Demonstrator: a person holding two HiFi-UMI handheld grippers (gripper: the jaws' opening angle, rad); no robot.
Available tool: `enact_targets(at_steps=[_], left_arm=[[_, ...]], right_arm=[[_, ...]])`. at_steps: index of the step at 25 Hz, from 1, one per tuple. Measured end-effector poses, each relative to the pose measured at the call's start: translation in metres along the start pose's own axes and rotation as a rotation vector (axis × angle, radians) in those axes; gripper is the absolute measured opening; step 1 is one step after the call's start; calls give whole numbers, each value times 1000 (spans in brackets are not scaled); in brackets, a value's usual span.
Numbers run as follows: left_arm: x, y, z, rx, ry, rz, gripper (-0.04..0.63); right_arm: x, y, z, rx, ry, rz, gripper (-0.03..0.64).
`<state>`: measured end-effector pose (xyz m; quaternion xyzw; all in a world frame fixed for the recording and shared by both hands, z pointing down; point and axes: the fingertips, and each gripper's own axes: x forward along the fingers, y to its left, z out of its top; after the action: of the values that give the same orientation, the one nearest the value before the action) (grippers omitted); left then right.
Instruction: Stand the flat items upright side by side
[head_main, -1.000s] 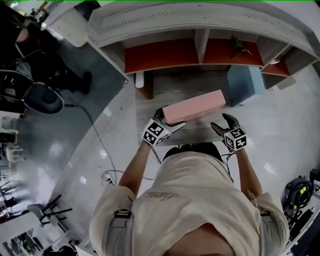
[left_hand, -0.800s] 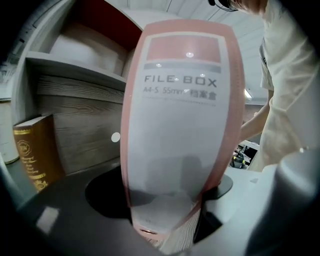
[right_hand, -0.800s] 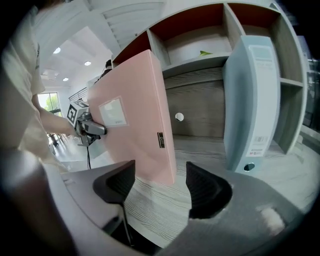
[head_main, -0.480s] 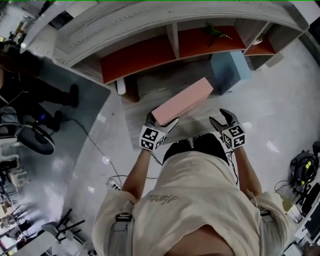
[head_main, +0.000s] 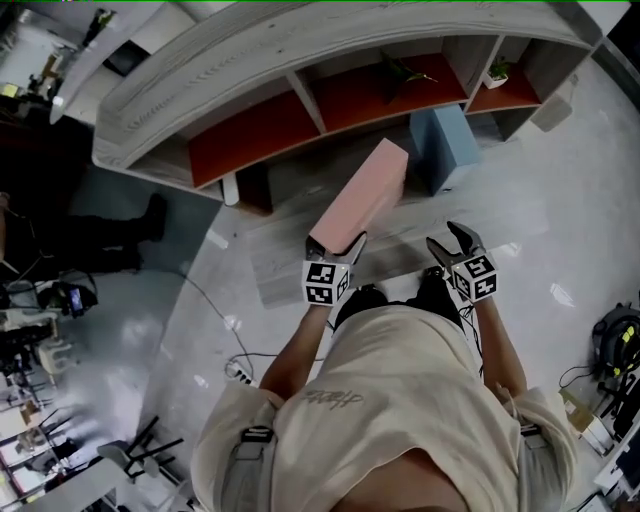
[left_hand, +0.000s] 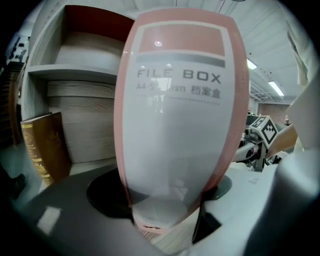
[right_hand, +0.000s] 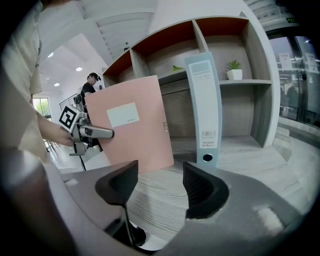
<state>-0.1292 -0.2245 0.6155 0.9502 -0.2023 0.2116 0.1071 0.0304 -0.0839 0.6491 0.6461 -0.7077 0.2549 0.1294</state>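
A pink file box (head_main: 360, 195) stands on edge over the low wooden platform (head_main: 490, 215) and points toward the shelf. My left gripper (head_main: 335, 243) is shut on its near end. In the left gripper view the box's white spine label (left_hand: 177, 115) fills the frame between the jaws. A blue binder (head_main: 445, 145) stands upright just right of the box's far end, spine out in the right gripper view (right_hand: 202, 110). My right gripper (head_main: 450, 245) hangs apart from both; its jaws have just been closing a little and stay open with nothing between them (right_hand: 160, 175).
The grey shelf unit with red back panels (head_main: 300, 75) runs across the far side and holds small potted plants (head_main: 497, 72). A brown book (left_hand: 42, 150) leans at its left end. A cable (head_main: 215, 320) lies on the floor. A person (right_hand: 92, 82) stands far off.
The pink box has swung from lying crosswise in front of me to pointing away toward the shelf, carried by the left gripper. The right gripper has stayed clear of it.
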Motion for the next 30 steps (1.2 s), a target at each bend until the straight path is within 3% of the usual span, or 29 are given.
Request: enact_targets(at_steps=[11,21,25,30], left_arm=[[63,-54,16,-100,90,207,348],[102,-83,33,-176,83,362,348],[115,-92,41,-196,84,370,348],[125,-111,51,-192,108,318,373]], right_arm=[[-35,-96,-2,17,-54,-3,281],[-45,-146,-13,-25,-44,99,281],[-40,-155,-17,-68,-20,156,281],[-32,-155,-17,-59,-20,200,281]])
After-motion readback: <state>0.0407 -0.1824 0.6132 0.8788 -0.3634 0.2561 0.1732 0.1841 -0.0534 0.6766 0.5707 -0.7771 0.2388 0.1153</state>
